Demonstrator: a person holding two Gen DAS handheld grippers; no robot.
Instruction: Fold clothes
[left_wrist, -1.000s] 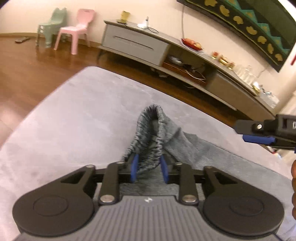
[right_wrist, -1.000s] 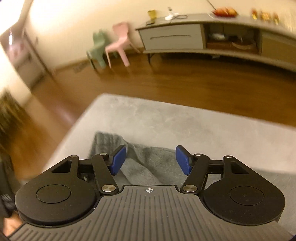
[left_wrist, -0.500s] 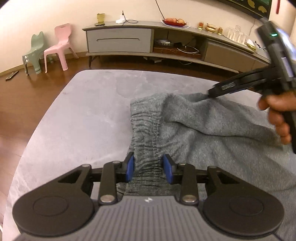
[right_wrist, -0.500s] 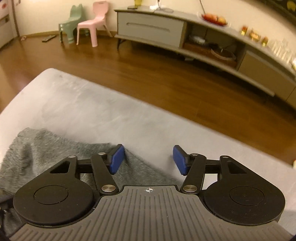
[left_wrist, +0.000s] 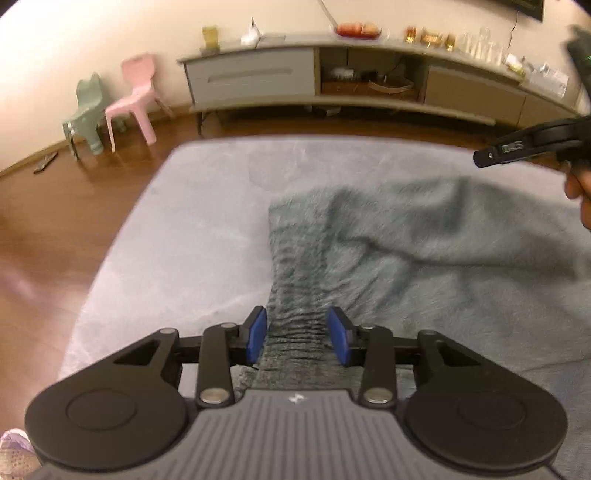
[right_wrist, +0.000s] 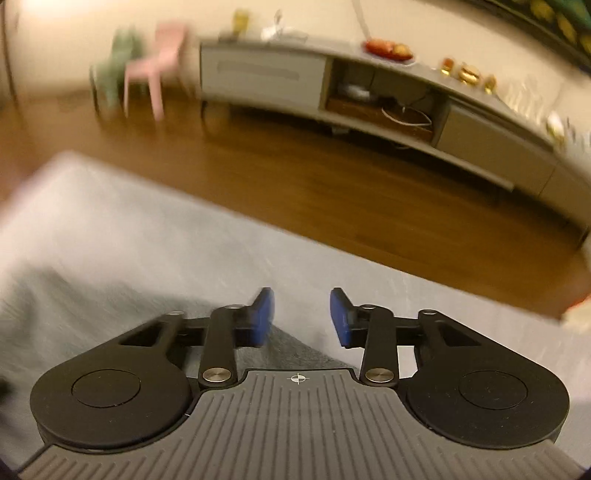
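Bunching between the blue pads, the grey garment's (left_wrist: 388, 251) ribbed waistband sits in the left gripper (left_wrist: 297, 334), whose jaws are opening, so the cloth could slip onto the grey mat (left_wrist: 192, 229). The right gripper (right_wrist: 301, 317) is closing over a garment corner and may catch only air.

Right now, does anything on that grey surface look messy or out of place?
The grey knit garment lies rumpled in ridges rather than flat. Its ribbed band is bunched between the pads of the left claw, whose jaws are opening. Expected mid-fold. Nothing looks spilled or damaged.
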